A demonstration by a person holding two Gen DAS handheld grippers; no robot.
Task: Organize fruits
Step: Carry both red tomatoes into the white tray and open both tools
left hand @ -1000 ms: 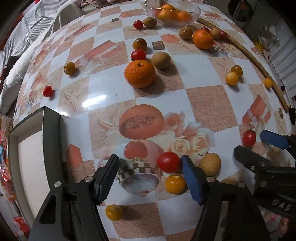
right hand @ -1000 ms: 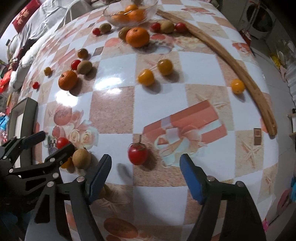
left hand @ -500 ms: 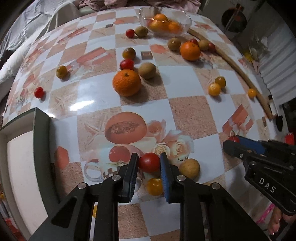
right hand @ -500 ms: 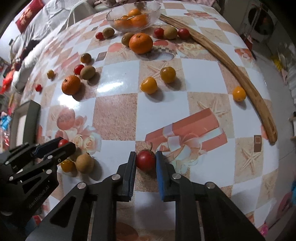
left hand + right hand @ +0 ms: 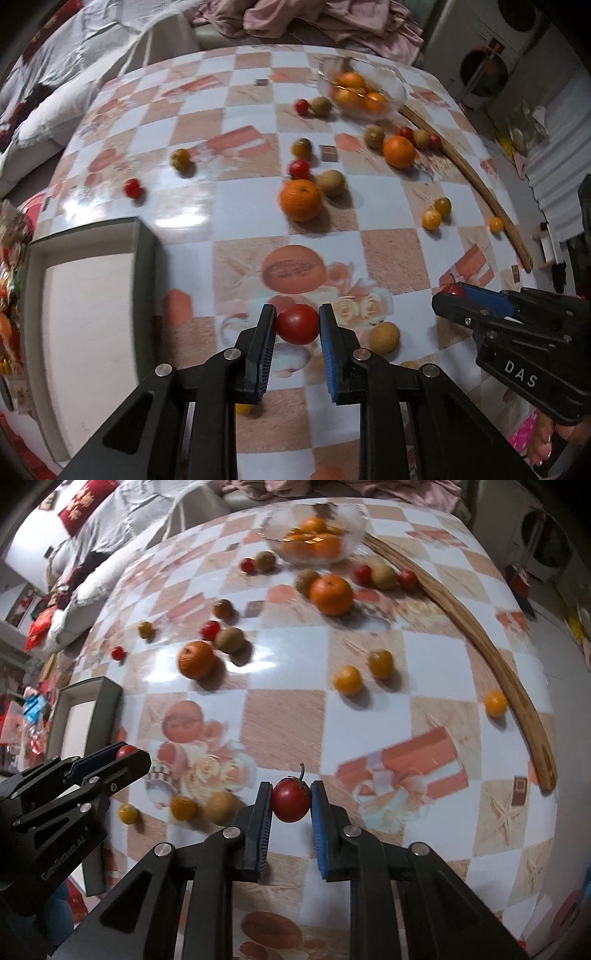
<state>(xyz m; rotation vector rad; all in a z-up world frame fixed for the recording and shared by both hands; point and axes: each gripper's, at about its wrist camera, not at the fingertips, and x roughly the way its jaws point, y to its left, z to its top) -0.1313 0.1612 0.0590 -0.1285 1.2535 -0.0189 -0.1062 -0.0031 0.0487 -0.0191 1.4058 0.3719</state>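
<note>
My left gripper (image 5: 297, 325) is shut on a red tomato (image 5: 297, 323) and holds it above the checked tablecloth. My right gripper (image 5: 291, 800) is shut on a stemmed red tomato (image 5: 291, 799), also lifted off the table. Each gripper shows in the other's view: the right gripper (image 5: 456, 295) at the right, the left gripper (image 5: 123, 755) at the left. A glass bowl (image 5: 395, 94) with oranges stands at the far side. An empty dark-rimmed white tray (image 5: 146, 258) lies at the left.
Loose oranges (image 5: 300, 199), kiwis (image 5: 331, 182), and small red and yellow tomatoes (image 5: 431, 218) lie scattered over the table. A kiwi (image 5: 384, 336) lies just right of my left gripper. A curved wooden stick (image 5: 491, 646) runs along the right edge. Bedding lies beyond the table.
Both grippers went from open around their tomatoes to shut on them, then lifted them off the table. The views have risen and pulled back.
</note>
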